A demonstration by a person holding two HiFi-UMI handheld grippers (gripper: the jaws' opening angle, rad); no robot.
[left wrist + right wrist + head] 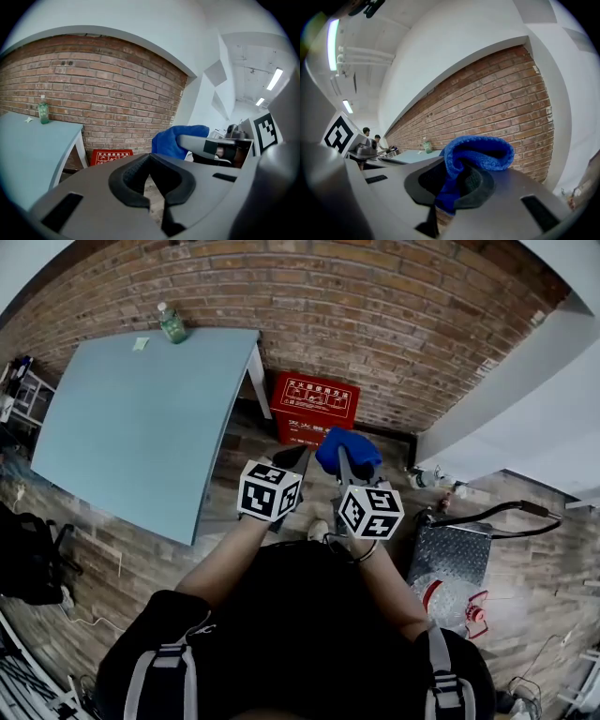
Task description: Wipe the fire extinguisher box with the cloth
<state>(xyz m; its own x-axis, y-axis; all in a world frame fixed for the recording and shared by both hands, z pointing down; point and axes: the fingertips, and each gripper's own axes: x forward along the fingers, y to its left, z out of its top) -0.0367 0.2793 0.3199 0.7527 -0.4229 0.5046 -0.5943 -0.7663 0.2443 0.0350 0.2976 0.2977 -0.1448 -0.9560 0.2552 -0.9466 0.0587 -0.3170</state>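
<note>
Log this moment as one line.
phase: pre-wipe | right gripper: shut on blue knitted cloth | left gripper: shut, empty | red rectangular fire extinguisher box: at foot of brick wall, untouched

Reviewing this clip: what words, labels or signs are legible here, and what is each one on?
"灭火器使用方法", as best it reads: white heading on the lid of the red box.
Smaller print and pictures under that heading: too small to read.
Label on the bottle: too blurred to read.
Marker cubes: black-and-white patterns only, no words.
</note>
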